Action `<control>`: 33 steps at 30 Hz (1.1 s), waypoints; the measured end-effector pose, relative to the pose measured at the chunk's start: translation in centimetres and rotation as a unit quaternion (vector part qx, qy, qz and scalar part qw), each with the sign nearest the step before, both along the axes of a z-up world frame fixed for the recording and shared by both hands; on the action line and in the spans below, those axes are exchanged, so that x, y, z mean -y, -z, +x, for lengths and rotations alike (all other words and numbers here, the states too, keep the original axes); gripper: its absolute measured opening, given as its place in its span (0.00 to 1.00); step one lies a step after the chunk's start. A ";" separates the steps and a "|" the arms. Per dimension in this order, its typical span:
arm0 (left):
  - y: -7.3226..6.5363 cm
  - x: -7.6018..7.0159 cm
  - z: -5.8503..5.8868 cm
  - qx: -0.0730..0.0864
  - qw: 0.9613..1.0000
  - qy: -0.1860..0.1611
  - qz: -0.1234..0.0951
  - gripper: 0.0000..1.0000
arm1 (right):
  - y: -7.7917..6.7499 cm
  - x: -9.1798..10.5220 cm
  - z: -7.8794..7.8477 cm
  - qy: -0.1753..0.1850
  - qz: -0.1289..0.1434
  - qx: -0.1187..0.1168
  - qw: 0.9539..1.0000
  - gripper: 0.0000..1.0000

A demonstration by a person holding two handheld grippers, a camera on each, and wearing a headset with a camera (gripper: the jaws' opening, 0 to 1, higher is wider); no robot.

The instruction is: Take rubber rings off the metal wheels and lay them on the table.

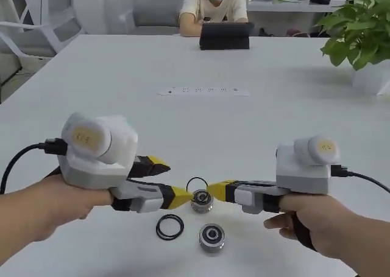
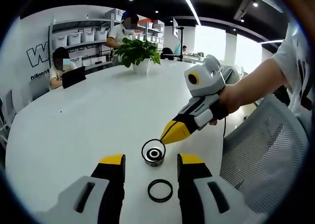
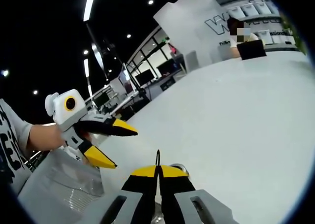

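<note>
A small metal wheel [image 1: 202,201] sits on the white table [image 1: 256,125] between my two grippers. My right gripper [image 1: 214,189] is shut on a thin black rubber ring [image 1: 196,178], which stands tilted up off the top of this wheel. In the left gripper view the ring [image 2: 142,150] loops around the wheel [image 2: 154,155], pinched by the right gripper [image 2: 165,138]. My left gripper [image 1: 170,179] is open, its jaws on either side of the wheel without touching it. A second wheel [image 1: 211,236] and a loose ring [image 1: 169,226] lie nearer to me.
A white power strip [image 1: 204,91] lies mid-table. A potted plant [image 1: 359,27] stands at the far right. A person sits at the far edge behind a dark laptop [image 1: 224,36]. A mesh chair [image 2: 261,150] stands close to the table's near edge.
</note>
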State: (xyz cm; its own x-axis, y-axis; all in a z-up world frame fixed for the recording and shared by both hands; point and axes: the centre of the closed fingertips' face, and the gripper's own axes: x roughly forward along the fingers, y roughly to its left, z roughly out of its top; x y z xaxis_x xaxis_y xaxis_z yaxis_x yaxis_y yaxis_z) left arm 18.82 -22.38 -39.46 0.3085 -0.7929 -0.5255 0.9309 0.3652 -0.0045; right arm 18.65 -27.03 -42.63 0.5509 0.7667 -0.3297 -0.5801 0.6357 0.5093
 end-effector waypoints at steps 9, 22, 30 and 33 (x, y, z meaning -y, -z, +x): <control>-0.6 -1.6 -0.7 -0.006 1.000 -0.009 -0.007 0.44 | -0.7 -0.5 -0.1 -0.007 0.006 0.003 1.000 0.00; -1.9 -2.9 -2.2 -0.006 1.000 -0.009 -0.016 0.55 | -1.5 -1.3 -0.5 -0.020 0.015 0.007 1.000 0.00; -2.4 -4.0 -2.6 -0.005 1.000 -0.015 -0.019 0.59 | -1.8 -2.0 -0.7 -0.029 0.019 0.007 0.999 0.00; -2.4 -4.4 -2.7 -0.003 1.000 -0.017 -0.015 0.61 | -1.9 -2.3 -0.7 -0.033 0.020 0.006 0.999 0.00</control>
